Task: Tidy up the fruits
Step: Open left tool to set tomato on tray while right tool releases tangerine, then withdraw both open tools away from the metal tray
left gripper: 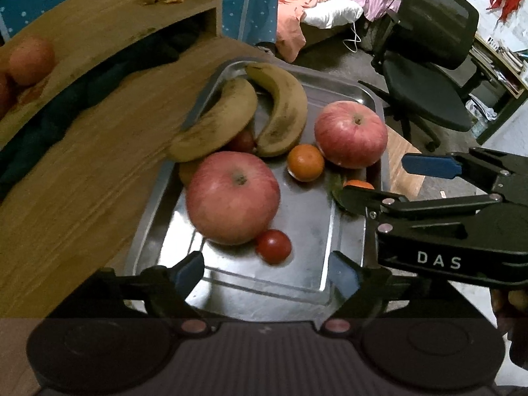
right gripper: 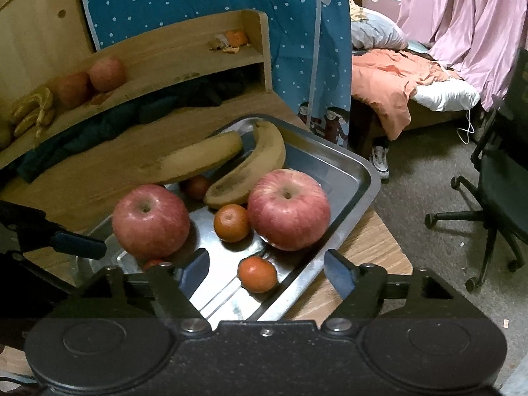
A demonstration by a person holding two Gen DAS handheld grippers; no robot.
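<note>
Left gripper: jaws spread, empty, poised over near end of steel tray. Right gripper: jaws spread, empty, above tray's near corner.

Nearest in tray: small tomato, touching large apple. Near right rim: mandarin, lying alone. Further in: second mandarin, just beside second apple. Far end: two brown-spotted bananas, one overhanging left rim; another small red fruit beneath them.

Tray resting on wooden worktop. Behind, on wooden shelf: two further apples, bananas, orange peel.
</note>
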